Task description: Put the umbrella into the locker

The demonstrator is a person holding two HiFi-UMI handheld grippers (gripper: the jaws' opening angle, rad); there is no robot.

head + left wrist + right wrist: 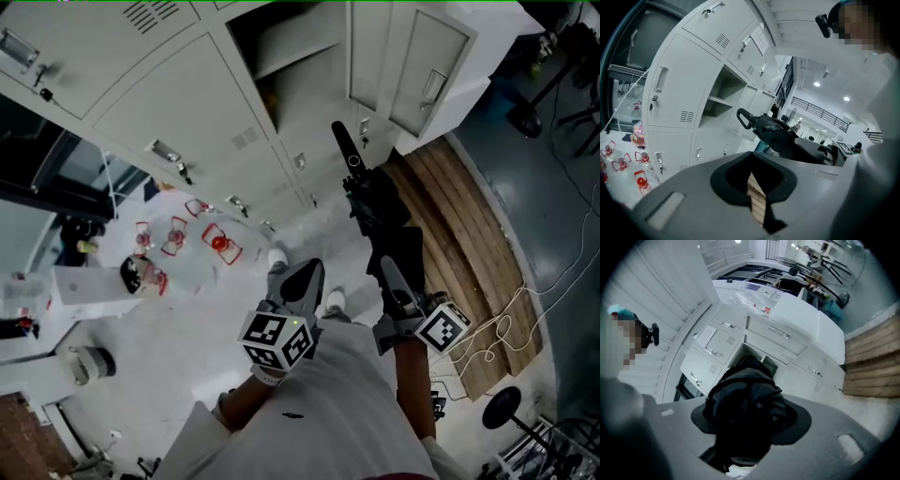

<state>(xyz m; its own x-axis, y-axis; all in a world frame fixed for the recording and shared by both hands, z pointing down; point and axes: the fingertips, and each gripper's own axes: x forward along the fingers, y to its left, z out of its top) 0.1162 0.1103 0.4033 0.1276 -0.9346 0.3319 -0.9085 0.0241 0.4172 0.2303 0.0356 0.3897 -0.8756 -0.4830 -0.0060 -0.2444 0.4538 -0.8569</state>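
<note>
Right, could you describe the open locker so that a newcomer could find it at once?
Look at the bank of white lockers. Straight ahead of the black umbrella in the right gripper is the open locker. It alone has its door swung wide, baring a shelf; its neighbours are shut.

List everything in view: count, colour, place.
Lockers: one bank, light grey, across the top of the head view; one compartment stands open.
Umbrella: one, black, folded, handle end toward the lockers.
Wooden planks: one patch, brown, floor at right.
Cable: one, white, looped over the planks' lower end.
Red-and-clear items: several, floor at left, too small to identify.
Stand base: one, black, round, lower right.
Left gripper: grey, fingers together, nothing held.
Right gripper: grey, fingers clamped on the umbrella.
</note>
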